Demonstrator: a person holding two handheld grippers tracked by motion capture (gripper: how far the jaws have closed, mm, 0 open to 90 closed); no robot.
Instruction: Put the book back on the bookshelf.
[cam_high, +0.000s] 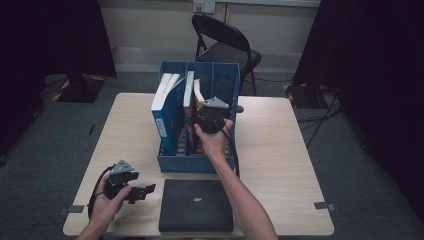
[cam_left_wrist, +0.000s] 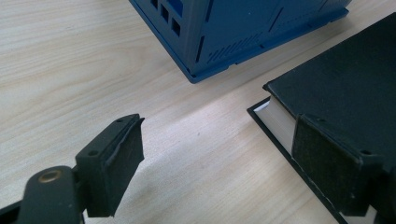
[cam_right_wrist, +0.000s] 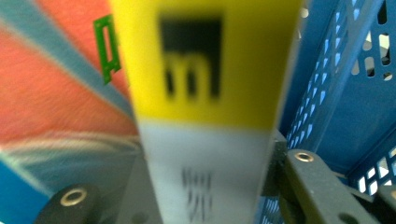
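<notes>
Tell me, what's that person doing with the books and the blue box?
A person is sorting books into a blue file rack on the table. The right gripper is down in the rack with a yellow-spined book between its jaws. The left gripper waits open beside a black book lying flat.

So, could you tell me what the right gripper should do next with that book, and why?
Probably draw the right gripper back. The yellow-spined book already stands in the blue rack and sits between its jaws; whether the pads still press it is unclear.
</notes>
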